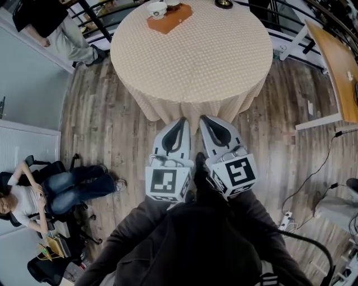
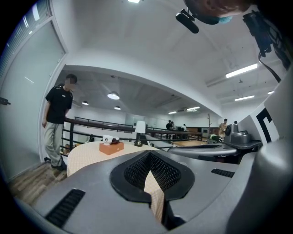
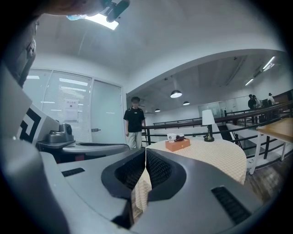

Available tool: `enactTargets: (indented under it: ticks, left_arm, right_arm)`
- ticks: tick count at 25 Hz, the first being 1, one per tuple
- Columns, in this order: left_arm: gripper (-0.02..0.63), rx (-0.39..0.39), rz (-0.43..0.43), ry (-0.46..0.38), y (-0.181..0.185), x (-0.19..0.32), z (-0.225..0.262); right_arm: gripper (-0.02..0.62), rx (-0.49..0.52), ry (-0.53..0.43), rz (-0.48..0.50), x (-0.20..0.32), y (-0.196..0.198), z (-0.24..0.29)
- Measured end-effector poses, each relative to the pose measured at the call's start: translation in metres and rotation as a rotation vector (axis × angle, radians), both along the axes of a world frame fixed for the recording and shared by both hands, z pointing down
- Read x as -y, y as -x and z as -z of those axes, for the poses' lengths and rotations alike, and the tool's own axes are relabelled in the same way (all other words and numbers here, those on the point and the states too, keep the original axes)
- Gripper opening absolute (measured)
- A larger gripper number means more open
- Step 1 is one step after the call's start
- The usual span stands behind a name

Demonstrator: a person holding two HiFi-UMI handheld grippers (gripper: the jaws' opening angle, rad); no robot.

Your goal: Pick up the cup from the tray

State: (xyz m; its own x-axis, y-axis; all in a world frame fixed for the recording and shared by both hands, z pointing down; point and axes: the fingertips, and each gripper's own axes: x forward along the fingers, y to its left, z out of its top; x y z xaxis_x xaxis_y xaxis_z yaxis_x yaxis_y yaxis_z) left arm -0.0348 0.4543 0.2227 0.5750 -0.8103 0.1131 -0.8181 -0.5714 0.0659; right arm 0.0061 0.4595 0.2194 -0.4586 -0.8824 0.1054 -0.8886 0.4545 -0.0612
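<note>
Head view: cup (image 1: 157, 9) sits on tray (image 1: 174, 18) at round table's (image 1: 190, 56) far edge | left gripper (image 1: 180, 124), right gripper (image 1: 206, 122) both closed, empty (well apart from cup) | advice: the operator should open the jaws before reaching it and come in level.

Table (image 1: 190, 50) dead ahead, and both grippers hang side by side just short of its near edge: left gripper (image 1: 180, 122) beside right gripper (image 1: 205, 119), both well apart from the tray (image 1: 169, 19). The tray lies at the table's far side, with the cup (image 1: 156, 9) on its left end and a dish (image 1: 172, 3) next to it. The lamp (image 1: 224, 3) stands right of the tray, at the far edge. A railing (image 2: 100, 124) runs behind the table. One person (image 1: 50, 25) stands beyond the table on the left, and another (image 1: 56, 192) sits at left, level with the grippers. A desk (image 1: 335, 67) stands off to the right.
</note>
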Motion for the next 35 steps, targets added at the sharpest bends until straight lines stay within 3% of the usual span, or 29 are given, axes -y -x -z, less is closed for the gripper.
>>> enactTargets:
  ticks: [15,27,35]
  left_arm:
    - [0.008,0.02,0.039,-0.026,-0.054,0.136,0.019]
    - [0.008,0.015,0.08,-0.058,-0.049,0.212,0.02]
    - [0.008,-0.015,0.096,0.001,-0.038,0.285,-0.001]
  right_arm:
    - [0.006,0.015,-0.012,0.035,0.142,-0.058,0.013]
    - [0.006,-0.008,-0.037,0.072,0.217,-0.054,0.013]
    - [0.006,-0.032,0.032,0.092,0.289,-0.044,-0.011]
